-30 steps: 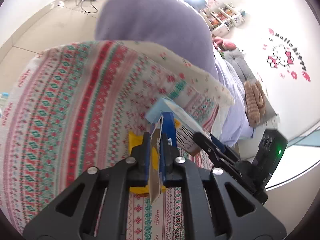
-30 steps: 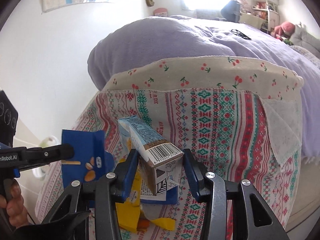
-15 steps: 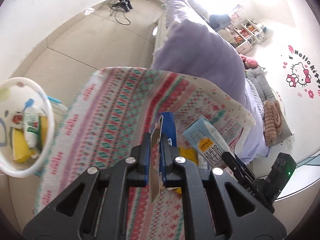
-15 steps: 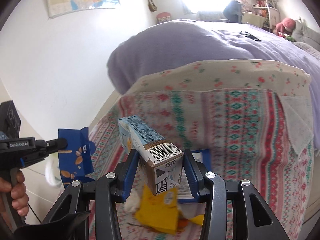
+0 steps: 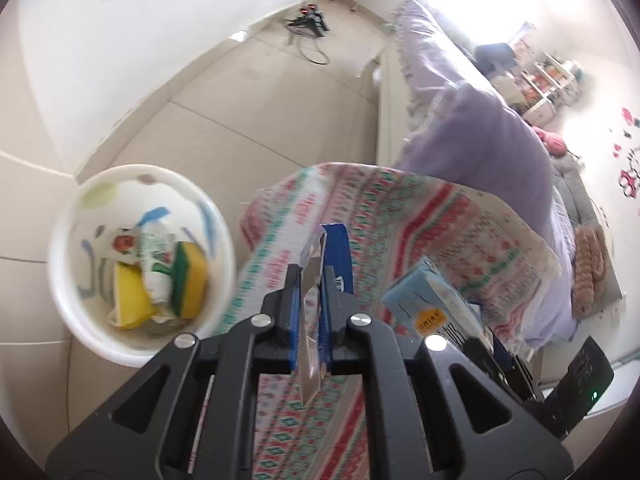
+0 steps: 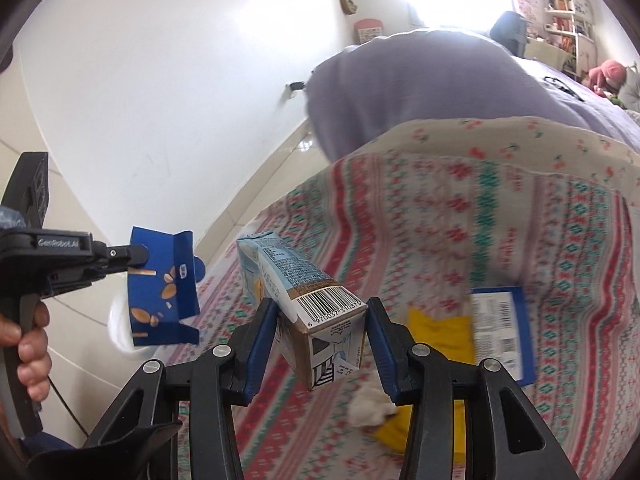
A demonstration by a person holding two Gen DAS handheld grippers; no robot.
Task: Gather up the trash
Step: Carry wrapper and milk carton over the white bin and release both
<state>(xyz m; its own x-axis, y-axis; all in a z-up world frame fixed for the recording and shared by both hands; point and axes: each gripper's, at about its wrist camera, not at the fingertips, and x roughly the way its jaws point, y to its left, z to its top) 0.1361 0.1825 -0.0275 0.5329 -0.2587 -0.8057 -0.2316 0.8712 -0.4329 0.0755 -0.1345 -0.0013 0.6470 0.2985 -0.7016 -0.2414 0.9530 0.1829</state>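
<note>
Cardboard: left hand-held gripper (image 5: 310, 280) pinches flattened blue box (image 6: 162, 288); right (image 6: 320, 332) clamps seemingly waxy carton (image 6: 304, 292).

Blue wrapper (image 6: 162, 298) speckled with tan nuts, silver inside. Pale blue carton (image 6: 298, 294), brown band, black-and-white barcode. White bin (image 5: 142, 258) with blue squiggles holds a yellow-and-green sponge (image 5: 188, 280). Cloth (image 6: 500, 248) striped red, teal and pink; yellow scrap (image 6: 440, 330) on it; lilac blanket (image 6: 420, 80) beyond.
</note>
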